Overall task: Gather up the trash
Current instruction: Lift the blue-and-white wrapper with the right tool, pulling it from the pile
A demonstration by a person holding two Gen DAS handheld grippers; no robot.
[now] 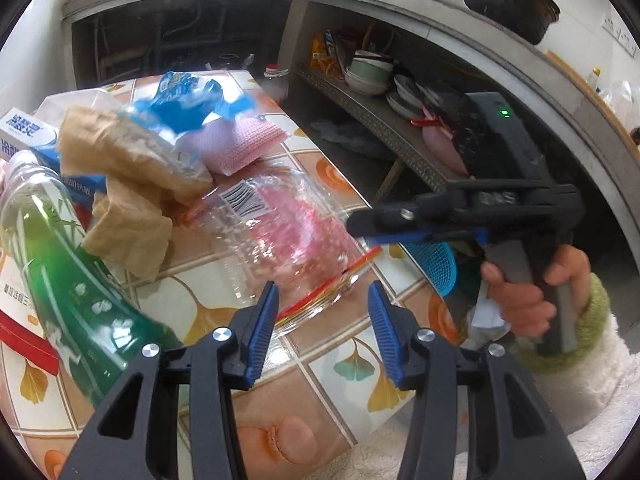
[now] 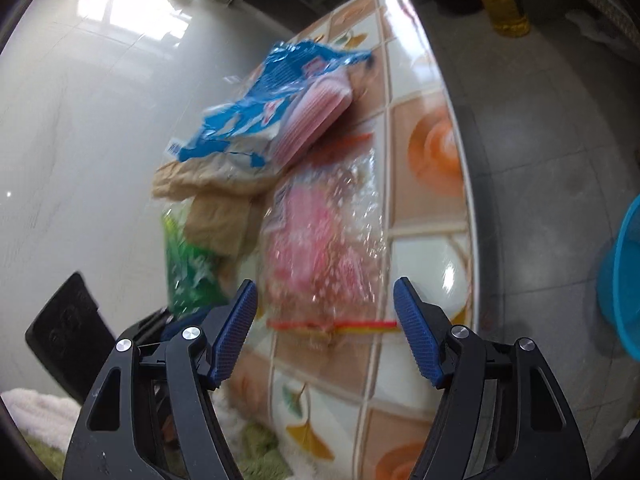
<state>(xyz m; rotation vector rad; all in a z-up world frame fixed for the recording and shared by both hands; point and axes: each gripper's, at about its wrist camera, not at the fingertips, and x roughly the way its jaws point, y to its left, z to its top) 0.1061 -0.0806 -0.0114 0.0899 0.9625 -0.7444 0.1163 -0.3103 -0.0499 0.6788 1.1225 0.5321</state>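
Observation:
A clear zip bag (image 1: 280, 236) with pink contents and a red seal lies on the tiled table (image 1: 332, 364); it also shows in the right wrist view (image 2: 324, 248). Behind it lie crumpled brown paper (image 1: 132, 184), a blue and white wrapper (image 1: 188, 100) and a pink pack (image 1: 240, 144). My left gripper (image 1: 322, 312) is open just before the bag's sealed edge. My right gripper (image 2: 324, 316) is open over the same edge; in the left wrist view it (image 1: 360, 224) hovers at the bag's right side.
A green bottle (image 1: 68, 280) lies at the table's left beside white and blue boxes (image 1: 24, 132). A shelf with bowls (image 1: 372, 76) stands beyond the table's right edge. A blue basket (image 1: 436, 264) sits below it, and a blue tub (image 2: 624, 280) is on the floor.

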